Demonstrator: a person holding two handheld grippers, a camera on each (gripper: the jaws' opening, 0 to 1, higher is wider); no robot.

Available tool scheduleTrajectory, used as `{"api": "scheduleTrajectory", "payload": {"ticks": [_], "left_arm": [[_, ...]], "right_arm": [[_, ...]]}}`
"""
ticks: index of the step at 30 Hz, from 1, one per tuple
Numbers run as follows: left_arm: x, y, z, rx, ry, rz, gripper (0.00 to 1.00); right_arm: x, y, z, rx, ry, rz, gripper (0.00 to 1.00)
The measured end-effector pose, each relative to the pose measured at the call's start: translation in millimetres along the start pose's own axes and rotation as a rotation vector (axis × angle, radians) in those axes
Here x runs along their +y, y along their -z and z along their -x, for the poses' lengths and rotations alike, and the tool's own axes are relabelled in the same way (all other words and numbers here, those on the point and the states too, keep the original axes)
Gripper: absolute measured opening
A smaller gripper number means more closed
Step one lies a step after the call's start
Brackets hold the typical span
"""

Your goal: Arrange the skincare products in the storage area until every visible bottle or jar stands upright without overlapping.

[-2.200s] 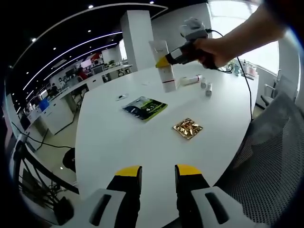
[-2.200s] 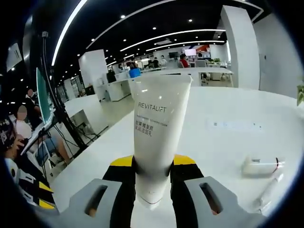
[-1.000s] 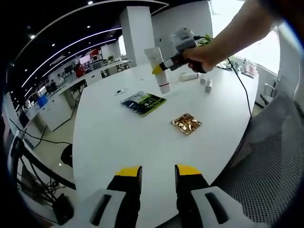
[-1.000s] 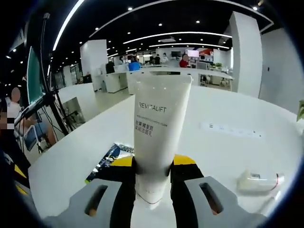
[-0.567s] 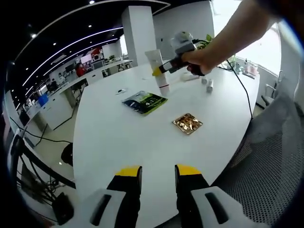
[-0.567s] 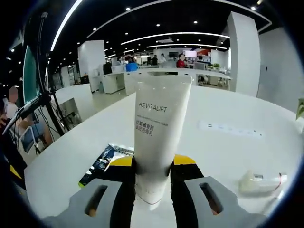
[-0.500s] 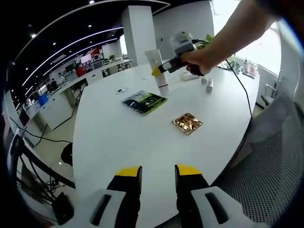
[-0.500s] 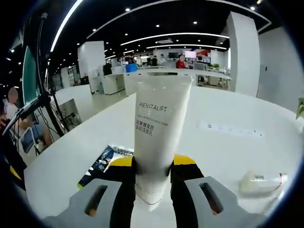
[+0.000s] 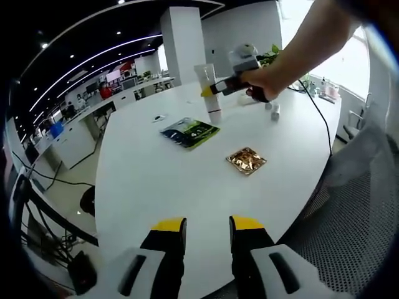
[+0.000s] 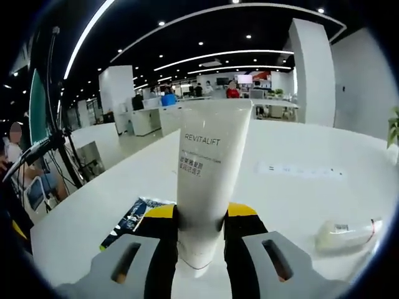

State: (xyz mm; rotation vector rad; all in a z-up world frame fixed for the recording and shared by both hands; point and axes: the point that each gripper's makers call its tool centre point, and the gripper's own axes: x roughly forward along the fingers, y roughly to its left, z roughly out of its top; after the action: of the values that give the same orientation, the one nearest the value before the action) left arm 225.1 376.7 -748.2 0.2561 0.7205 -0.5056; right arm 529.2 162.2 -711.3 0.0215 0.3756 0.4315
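Tube (image 10: 203,180) stands upright, cap down, clamped in right gripper (image 10: 201,227); left gripper (image 9: 207,233) parted, empty.

One upright tube (image 10: 206,180) is showing at the centre of the right gripper view. One lying tube (image 10: 346,235) is showing at lower right. In the left gripper view, one dark pouch (image 9: 190,132), one gold packet (image 9: 246,160) and two small bottles (image 9: 272,111) are sitting above centre.

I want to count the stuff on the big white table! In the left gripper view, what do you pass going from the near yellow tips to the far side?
left gripper → gold packet → dark green pouch → white tube held by the right gripper
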Motion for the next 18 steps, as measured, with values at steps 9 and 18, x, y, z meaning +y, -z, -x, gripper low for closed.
{"api": "scheduleTrajectory", "payload": {"ticks": [9,18], "left_arm": [[0.6,-0.2,0.7,-0.002,-0.004,0.005,0.29],[1.8,-0.9,1.3,-0.007,-0.008,0.009,0.29]], "right_arm": [[4.8,4.1,5.2,-0.014,0.003,-0.012,0.26],[4.3,5.1,3.6,-0.01,0.009,-0.005,0.27]]}}
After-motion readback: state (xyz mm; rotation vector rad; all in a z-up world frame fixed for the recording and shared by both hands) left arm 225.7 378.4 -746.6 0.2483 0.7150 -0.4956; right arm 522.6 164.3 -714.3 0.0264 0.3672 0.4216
